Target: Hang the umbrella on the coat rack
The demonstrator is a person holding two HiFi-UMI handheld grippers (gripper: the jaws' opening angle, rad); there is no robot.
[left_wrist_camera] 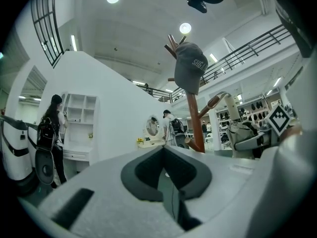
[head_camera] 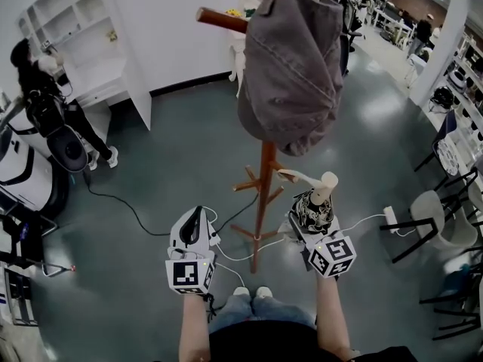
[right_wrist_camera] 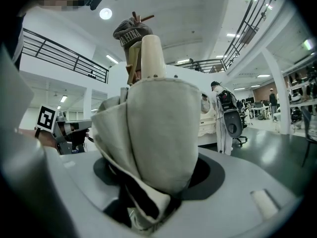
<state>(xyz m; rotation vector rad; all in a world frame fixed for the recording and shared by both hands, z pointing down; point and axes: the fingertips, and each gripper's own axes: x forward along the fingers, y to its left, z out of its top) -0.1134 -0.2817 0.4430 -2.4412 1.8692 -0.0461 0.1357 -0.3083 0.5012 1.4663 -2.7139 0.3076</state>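
Head view: right tongs (head_camera: 308, 216) clamped on the folded umbrella (head_camera: 315, 202), just right of the coat rack (head_camera: 263, 187), left tongs (head_camera: 198, 216) closed and empty — I would lift it slowly and guide its handle end onto a free peg (head_camera: 221, 19).

The grey cap (head_camera: 290, 66) drapes over the coat rack (head_camera: 263, 194), hiding its upper pole and most of its top pegs in the head view. The folded umbrella (right_wrist_camera: 148, 128) fills the right gripper (right_wrist_camera: 148, 197), so the jaws' inner faces are buried under cloth and the umbrella's lower end is lost inside. The cap's lettering is, I think, too small to read. Both forearms (head_camera: 194, 330) are cut off at the head view's bottom edge.
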